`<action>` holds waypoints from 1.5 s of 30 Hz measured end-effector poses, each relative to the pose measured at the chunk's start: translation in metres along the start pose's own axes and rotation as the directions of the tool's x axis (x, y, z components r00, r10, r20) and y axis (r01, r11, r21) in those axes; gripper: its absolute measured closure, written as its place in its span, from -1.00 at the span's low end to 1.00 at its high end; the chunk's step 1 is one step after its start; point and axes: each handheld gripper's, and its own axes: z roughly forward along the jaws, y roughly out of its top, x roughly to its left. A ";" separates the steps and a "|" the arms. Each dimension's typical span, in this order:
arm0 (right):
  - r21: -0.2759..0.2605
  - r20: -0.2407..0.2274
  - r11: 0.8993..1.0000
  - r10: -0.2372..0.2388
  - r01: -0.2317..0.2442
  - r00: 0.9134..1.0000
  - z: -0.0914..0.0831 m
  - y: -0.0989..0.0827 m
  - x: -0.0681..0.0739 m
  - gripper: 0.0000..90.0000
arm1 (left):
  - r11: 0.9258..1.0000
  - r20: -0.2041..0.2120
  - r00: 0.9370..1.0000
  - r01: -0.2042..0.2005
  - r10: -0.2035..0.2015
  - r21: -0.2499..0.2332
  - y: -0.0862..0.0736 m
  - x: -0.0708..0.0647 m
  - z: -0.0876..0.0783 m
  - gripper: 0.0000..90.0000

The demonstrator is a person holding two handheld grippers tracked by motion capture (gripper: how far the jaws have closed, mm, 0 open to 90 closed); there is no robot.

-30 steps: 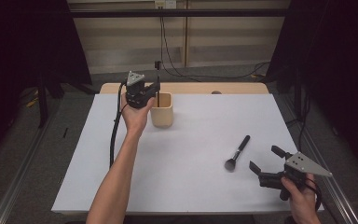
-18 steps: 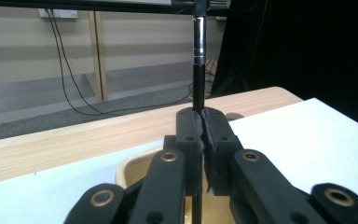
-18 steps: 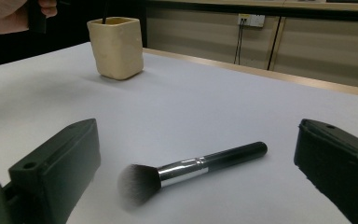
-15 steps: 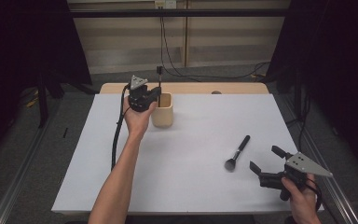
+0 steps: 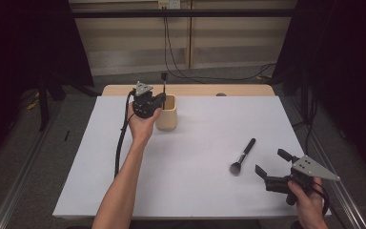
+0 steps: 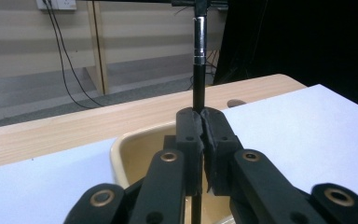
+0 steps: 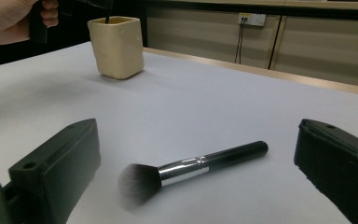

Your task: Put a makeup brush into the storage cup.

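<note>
Compared with the frame a second ago, the left gripper (image 5: 162, 97) has come lower and closer over the cream, square-sided ceramic cup (image 5: 167, 114), and the thin black stick-like brush with a silver ferrule (image 5: 164, 85) that it carries now reaches down into the cup. Its jaws are clamped on that stick. The right gripper (image 5: 270, 163) has kept its place at the near right corner of the white-covered counter (image 5: 209, 138), jaws spread wide and holding nothing, and the black-handled powder brush with a silver ferrule and a dark, fluffy head (image 5: 242, 156) lies where it lay, flat on the counter just beside those jaws.

From the left gripper view, the grip is plain: the two black pads (image 6: 192, 135) meet around the thin brush (image 6: 198, 56), which stands upright, its lower end passing down behind the jaws into the cup's open mouth (image 6: 135, 154) (the high view gives only a small dark line there). From the right gripper view, the powder brush (image 7: 191, 168) lies between the two open jaws of the right gripper (image 7: 196, 163) without touching either, head toward the camera's left, handle toward its right. Farther off in that view stands the cup (image 7: 117, 45), with the person's left hand (image 7: 14, 18) just above its rim.
</note>
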 end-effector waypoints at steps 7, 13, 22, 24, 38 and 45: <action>0.000 -0.003 1.000 0.000 0.000 1.000 0.000 0.000 0.000 -1.00 | 1.000 -0.008 1.000 -0.002 0.002 0.016 -0.006 0.002 0.002 0.91; 0.003 -0.004 1.000 -0.001 0.001 1.000 0.000 0.000 0.000 -1.00 | 1.000 -0.005 1.000 0.003 -0.002 0.017 -0.009 0.002 0.003 0.91; 0.003 -0.006 1.000 -0.002 0.002 1.000 0.001 0.000 0.001 -1.00 | 0.999 0.009 0.999 0.032 -0.032 0.024 -0.015 0.007 0.003 0.90; 0.003 -0.009 1.000 -0.001 0.001 1.000 0.000 0.000 0.000 -1.00 | 0.999 0.000 1.000 0.029 -0.029 0.023 -0.015 0.007 0.002 0.90; 0.002 -0.009 1.000 -0.002 0.002 1.000 0.001 0.000 0.000 -1.00 | 0.999 0.005 0.999 0.032 -0.032 0.012 -0.011 0.010 -0.007 0.43; 0.004 -0.009 1.000 -0.007 0.007 1.000 0.001 0.000 0.000 -1.00 | 0.999 0.010 0.999 0.033 -0.033 -0.001 -0.007 0.007 -0.016 -0.17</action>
